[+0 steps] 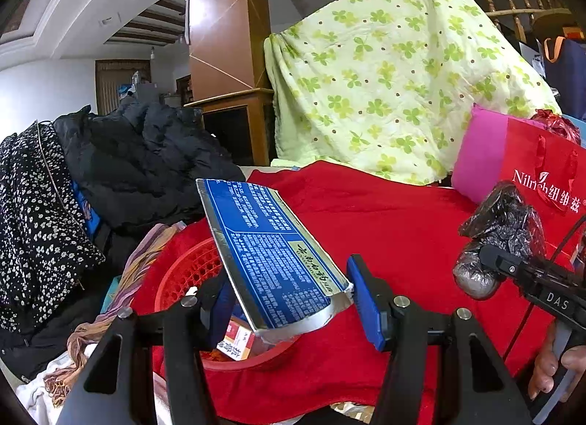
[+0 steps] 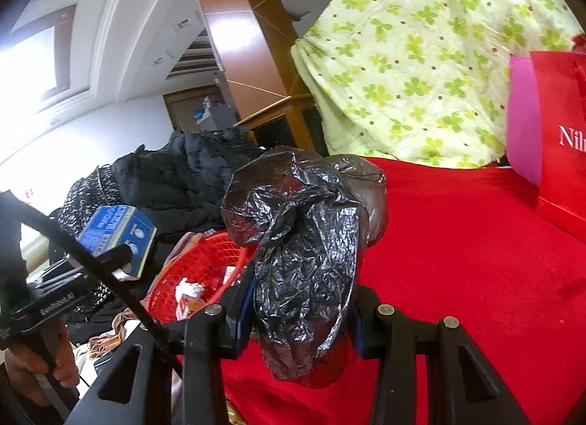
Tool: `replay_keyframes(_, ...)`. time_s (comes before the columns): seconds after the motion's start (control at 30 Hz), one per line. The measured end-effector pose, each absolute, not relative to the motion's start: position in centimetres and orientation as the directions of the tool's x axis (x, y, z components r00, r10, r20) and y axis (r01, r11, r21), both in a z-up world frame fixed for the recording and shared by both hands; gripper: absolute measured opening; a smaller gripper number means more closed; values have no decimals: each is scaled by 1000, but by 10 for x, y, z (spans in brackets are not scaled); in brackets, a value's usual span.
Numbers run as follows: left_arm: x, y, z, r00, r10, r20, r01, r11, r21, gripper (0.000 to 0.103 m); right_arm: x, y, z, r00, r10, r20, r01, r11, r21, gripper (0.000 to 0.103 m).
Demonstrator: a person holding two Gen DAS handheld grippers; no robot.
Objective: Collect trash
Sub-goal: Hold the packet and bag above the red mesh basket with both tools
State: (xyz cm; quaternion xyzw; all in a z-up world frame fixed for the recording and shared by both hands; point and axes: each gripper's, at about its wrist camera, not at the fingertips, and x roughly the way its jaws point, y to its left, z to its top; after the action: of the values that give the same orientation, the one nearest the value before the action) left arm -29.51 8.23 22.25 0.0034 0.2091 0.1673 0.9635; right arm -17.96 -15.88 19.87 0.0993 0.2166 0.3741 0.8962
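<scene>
My left gripper [image 1: 293, 300] is shut on a flattened blue and silver box [image 1: 271, 253] and holds it tilted over the red mesh basket [image 1: 183, 275]. The basket sits on the red cloth and holds a small red and white carton [image 1: 236, 342] and crumpled paper [image 2: 188, 291]. My right gripper [image 2: 300, 311] is shut on a crumpled black plastic bag [image 2: 304, 242], held above the cloth just right of the basket [image 2: 205, 264]. The bag also shows at the right of the left wrist view [image 1: 501, 227], and the blue box at the left of the right wrist view [image 2: 113, 234].
A red cloth [image 1: 403, 227] covers the surface. Dark jackets [image 1: 146, 165] and a floral garment [image 1: 36, 212] are piled at the left. A green clover-print blanket [image 1: 395, 73] drapes behind. A red and pink gift bag [image 1: 527, 176] stands at the right.
</scene>
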Motion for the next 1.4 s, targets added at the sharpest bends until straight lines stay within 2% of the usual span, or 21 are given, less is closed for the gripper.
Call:
replay_keyframes(0.47, -303, 102, 219, 840, 349, -416, -357, 932, 61, 60, -196, -109, 222, 569, 771, -286, -722, 635, 275, 44)
replay_keyframes(1.4, -306, 126, 206, 806, 377, -456, -403, 914, 45, 60, -212, -64, 232, 493, 816, -302, -800, 562, 210, 45)
